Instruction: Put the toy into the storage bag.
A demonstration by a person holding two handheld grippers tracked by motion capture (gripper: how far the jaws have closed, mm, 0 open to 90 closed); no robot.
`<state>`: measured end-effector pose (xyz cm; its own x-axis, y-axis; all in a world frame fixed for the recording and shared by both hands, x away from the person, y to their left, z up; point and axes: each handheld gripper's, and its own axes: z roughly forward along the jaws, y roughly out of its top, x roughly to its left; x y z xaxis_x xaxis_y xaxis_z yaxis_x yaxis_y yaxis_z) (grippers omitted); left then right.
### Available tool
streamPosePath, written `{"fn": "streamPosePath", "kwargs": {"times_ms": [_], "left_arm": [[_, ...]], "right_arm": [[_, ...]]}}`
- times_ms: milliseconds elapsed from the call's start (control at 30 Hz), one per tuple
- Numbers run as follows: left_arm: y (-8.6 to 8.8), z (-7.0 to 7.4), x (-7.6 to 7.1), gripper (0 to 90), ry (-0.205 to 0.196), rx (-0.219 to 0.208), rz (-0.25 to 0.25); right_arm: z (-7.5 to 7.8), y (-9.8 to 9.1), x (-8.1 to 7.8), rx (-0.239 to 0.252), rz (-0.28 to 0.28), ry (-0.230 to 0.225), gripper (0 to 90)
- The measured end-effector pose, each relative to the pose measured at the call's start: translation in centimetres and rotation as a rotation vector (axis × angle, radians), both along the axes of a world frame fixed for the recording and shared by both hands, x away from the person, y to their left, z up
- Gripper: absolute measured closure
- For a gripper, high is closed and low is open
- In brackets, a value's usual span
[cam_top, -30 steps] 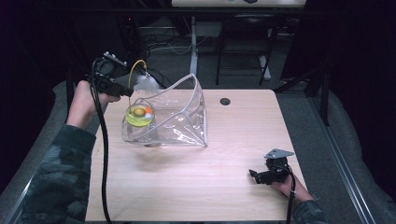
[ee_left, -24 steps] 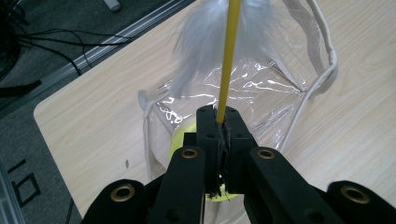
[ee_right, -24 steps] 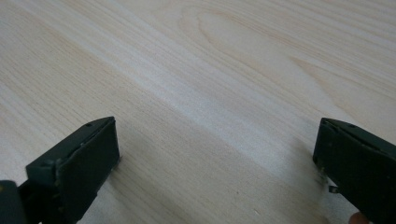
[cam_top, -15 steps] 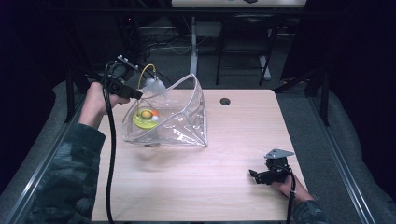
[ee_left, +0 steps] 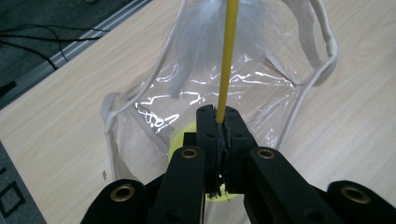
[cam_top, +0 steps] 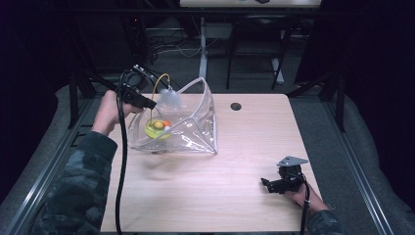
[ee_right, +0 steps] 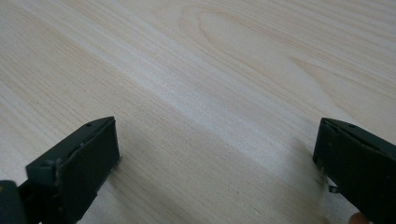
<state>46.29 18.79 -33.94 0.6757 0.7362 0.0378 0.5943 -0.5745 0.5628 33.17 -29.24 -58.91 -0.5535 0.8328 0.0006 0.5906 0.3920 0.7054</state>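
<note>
**Feather wand held over a clear bag at the counter's left**

High view shows the pale wooden counter [cam_top: 215,191] mostly bare: the whole near half and the right side lie open, with only a small dark round hole [cam_top: 236,106] near the far edge. A clear plastic bag [cam_top: 195,127] with white piping stands at the left, close to the left edge, its mouth open upward.

Inside the bag lies a yellow-green ring-shaped toy [cam_top: 157,129] with a small orange and white piece beside it.

The left hand-held gripper [cam_top: 149,103] hangs over the bag's far-left rim, its jaws closed on a thin yellow wand [ee_left: 227,60]. In the left gripper view the wand runs straight up from between the jaws to a tuft of white feathers [ee_left: 205,32], which sits at the bag's upper rim.

The right hand-held gripper [cam_top: 266,184] rests near the counter's near-right corner, well apart from the bag; in the right gripper view its jaws stand wide over bare wood.
</note>
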Motion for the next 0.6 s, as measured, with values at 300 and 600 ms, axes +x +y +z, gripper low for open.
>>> {"fn": "streamPosePath", "kwargs": {"times_ms": [300, 600], "left_arm": [[-0.7, -0.8, 0.5, 87.9, 0.025, 0.001, -0.016], [-1.2, -3.0, 1.1, 87.9, 0.062, 0.027, -0.023]], "right_arm": [[0.0, 0.0, 0.0, 0.0, 0.0, 0.0, 0.0], [0.0, 0.0, 0.0, 0.0, 0.0, 0.0, 0.0]]}}
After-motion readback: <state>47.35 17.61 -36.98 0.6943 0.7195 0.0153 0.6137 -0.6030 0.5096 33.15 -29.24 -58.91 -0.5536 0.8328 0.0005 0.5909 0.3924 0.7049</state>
